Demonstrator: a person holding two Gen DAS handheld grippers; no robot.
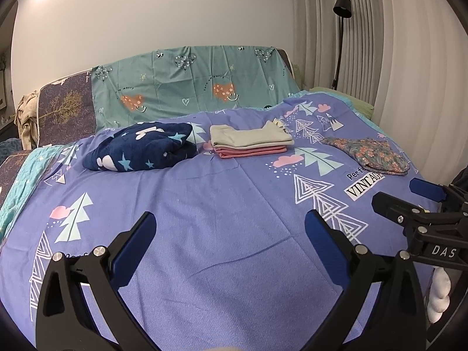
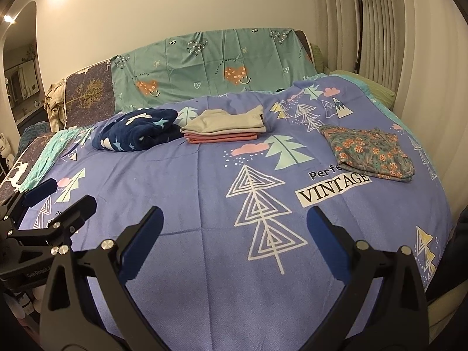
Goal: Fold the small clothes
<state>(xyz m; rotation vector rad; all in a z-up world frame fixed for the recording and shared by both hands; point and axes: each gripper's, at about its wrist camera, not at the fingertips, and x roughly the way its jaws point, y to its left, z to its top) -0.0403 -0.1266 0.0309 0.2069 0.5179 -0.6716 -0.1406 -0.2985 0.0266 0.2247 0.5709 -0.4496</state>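
Jaws of left gripper [image 1: 231, 228] and right gripper [image 2: 235, 222] gape wide, empty, above the bedspread [image 1: 222, 193]

Ahead of the gripper lies a purple bedspread [image 2: 204, 263] with tree prints. Far ahead hangs a green sheet [image 2: 210, 67]; a black lamp [image 2: 358, 14] stands far right.

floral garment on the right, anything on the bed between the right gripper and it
Nothing visible. Between the open right gripper and the floral garment lies only bare purple bedspread with its printed trees and VINTAGE label. The folded beige and pink stack and navy star blanket sit well off to the left.
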